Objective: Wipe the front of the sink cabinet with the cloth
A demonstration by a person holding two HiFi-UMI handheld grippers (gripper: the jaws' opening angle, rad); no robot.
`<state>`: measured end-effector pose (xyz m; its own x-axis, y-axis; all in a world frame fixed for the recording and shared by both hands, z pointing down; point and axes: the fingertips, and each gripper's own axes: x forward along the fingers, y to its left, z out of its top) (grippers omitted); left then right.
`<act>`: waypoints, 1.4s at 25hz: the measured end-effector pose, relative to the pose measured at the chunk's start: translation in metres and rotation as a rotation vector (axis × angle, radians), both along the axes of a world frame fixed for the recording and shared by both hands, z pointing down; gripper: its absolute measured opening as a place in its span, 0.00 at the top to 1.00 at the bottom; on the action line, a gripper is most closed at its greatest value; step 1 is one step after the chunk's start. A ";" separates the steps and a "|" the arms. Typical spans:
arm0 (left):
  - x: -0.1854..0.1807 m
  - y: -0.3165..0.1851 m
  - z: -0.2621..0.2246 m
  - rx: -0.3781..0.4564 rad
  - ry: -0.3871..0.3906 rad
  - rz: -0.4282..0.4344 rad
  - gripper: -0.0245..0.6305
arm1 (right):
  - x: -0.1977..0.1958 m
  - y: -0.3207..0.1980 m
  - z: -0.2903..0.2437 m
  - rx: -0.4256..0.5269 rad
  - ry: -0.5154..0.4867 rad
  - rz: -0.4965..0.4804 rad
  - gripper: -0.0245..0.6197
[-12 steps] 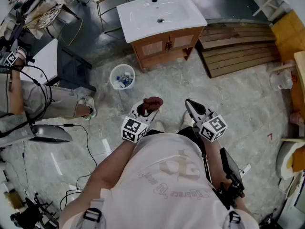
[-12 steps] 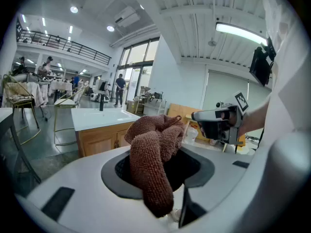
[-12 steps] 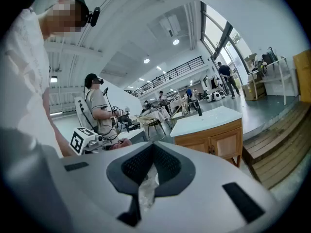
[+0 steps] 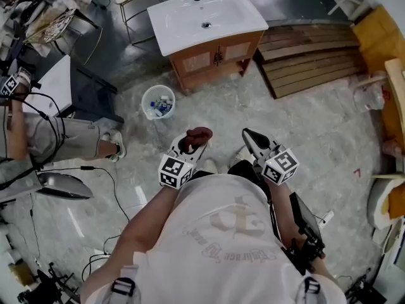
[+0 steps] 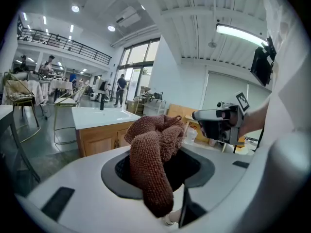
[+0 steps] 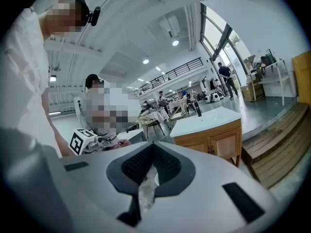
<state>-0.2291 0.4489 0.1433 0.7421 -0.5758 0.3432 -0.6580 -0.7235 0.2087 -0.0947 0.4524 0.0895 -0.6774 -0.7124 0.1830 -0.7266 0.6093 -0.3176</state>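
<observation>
Brown terry cloth [image 4: 198, 135] is in the head view, bunched at the tip of the left gripper [image 4: 192, 142], whose jaws close on it at waist height. The right gripper [image 4: 248, 135] is held beside it, a little apart, tapering to one point. The wooden sink cabinet [image 4: 212, 59] under its white basin top [image 4: 190, 19] stands well ahead across the grey marbled floor [image 4: 304, 125], with a round white bin [image 4: 158, 102] between it and the person.

In the left gripper view, the jaws are clamped on the middle of the wad. One thick fold droops toward the camera over the dark pads, and the rest is heaped above them. The two-door cabinet front shows beyond, far off.

In the right gripper view, the jaws are drawn almost together with only a narrow slit between them. What shows through it looks like pale floor. Nothing is held.

The looped pile suggests something light, soft and limp. It should be grippy rather than slick and in no danger of breaking, but it is likely to sag and trail. As it is held now, only a lump would meet the doors. A hold nearer one edge, leaving a broad flap or pad forward of the jaws, should wipe better and keep the hard tips off the wood.
</observation>
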 end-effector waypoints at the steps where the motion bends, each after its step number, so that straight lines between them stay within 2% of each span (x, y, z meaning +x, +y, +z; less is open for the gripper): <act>1: 0.000 0.001 0.000 -0.001 0.002 -0.001 0.69 | 0.001 0.000 0.001 -0.003 0.001 0.002 0.94; 10: -0.004 0.004 0.011 -0.014 0.006 -0.002 0.69 | -0.004 -0.005 0.010 -0.017 0.006 0.006 0.94; 17: 0.001 -0.014 -0.003 -0.003 0.015 0.016 0.69 | -0.002 -0.021 0.003 -0.025 -0.001 0.026 0.94; 28: 0.001 -0.033 -0.003 -0.022 0.004 -0.032 0.69 | 0.002 -0.041 0.001 -0.037 -0.008 -0.013 0.94; 35: 0.023 -0.061 0.004 -0.051 -0.022 -0.071 0.69 | 0.019 -0.080 0.013 -0.063 -0.022 -0.071 0.94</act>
<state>-0.2066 0.3877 0.1474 0.6921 -0.6078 0.3893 -0.7119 -0.6639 0.2291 -0.0753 0.3719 0.1026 -0.7300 -0.6501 0.2107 -0.6749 0.6372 -0.3721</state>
